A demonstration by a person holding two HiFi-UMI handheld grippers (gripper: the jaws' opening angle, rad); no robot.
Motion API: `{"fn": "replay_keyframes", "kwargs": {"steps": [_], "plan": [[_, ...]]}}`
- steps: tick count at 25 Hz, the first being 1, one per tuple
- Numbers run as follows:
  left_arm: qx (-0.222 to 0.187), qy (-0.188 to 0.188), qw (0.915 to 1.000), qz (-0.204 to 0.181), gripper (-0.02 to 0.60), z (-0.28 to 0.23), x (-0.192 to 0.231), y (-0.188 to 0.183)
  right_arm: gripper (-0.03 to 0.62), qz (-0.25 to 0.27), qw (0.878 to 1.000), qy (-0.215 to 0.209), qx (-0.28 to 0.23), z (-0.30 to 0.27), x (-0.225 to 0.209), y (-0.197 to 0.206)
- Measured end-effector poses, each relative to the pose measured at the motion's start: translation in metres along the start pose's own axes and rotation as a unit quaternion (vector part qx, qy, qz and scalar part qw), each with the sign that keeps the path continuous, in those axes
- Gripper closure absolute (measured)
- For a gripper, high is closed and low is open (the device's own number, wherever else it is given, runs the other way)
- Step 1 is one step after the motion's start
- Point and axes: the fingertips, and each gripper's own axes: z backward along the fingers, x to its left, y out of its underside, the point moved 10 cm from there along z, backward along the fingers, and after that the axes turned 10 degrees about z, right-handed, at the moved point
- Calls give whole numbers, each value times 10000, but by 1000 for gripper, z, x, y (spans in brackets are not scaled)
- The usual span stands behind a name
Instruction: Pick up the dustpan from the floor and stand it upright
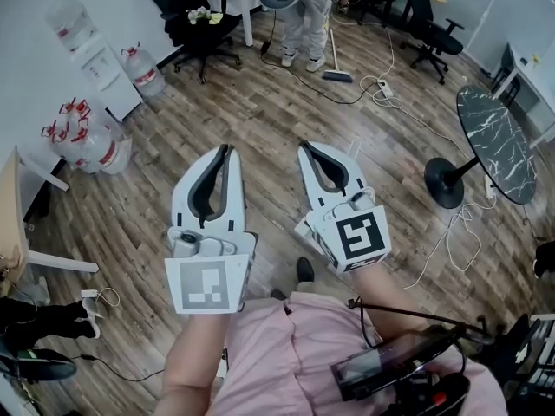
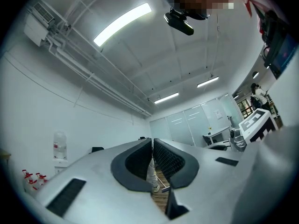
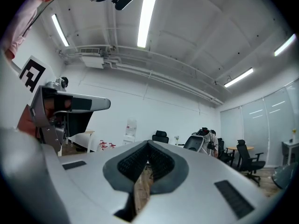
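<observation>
clenched and empty, left gripper [image 1: 229, 151] and right gripper [image 1: 305, 147] hover mid-frame; better to open one before nearing the broom [image 1: 337, 75], upper centre

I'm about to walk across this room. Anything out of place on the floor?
Loose cables and a power strip trail across the open floor, and another cable loops beside the round table. Nothing looks spilled or broken.
</observation>
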Motion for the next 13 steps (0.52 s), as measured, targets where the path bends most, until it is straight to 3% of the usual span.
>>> {"fn": "replay_keyframes", "kwargs": {"steps": [13], "plan": [[-17, 15, 10000, -3, 558, 9, -4, -2, 594, 14, 10000, -42, -35, 8, 7, -1]]}}
